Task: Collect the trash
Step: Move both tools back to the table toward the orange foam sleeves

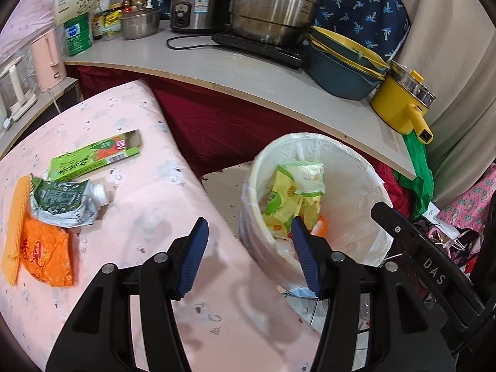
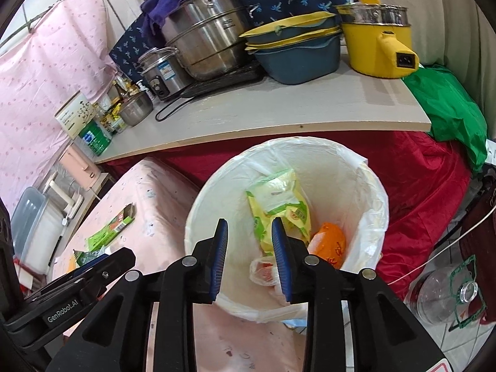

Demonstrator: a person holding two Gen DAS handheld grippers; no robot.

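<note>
A white lined trash bin point(image 1: 365, 186) point(image 2: 376, 192) stands beside the pink-covered table point(image 1: 148, 192). Inside lie a yellow-green wrapper point(image 1: 294, 192) point(image 2: 279, 204) and an orange wrapper point(image 2: 331, 241). On the table lie a green carton point(image 1: 96, 156), a crushed milk carton point(image 1: 66, 201) and an orange wrapper point(image 1: 46, 248) on a yellow strip. My left gripper point(image 1: 248, 257) is open and empty, over the table edge and the bin's rim. My right gripper point(image 2: 249, 260) is open and empty above the bin's near rim.
A counter point(image 1: 217, 65) behind holds steel pots point(image 1: 272, 9), a rice cooker, blue-yellow basins point(image 1: 344, 65), a yellow pot point(image 1: 403, 102) and bottles. A green bag point(image 2: 449, 108) hangs at its right end. A clear plastic bottle point(image 2: 443, 294) lies on the floor.
</note>
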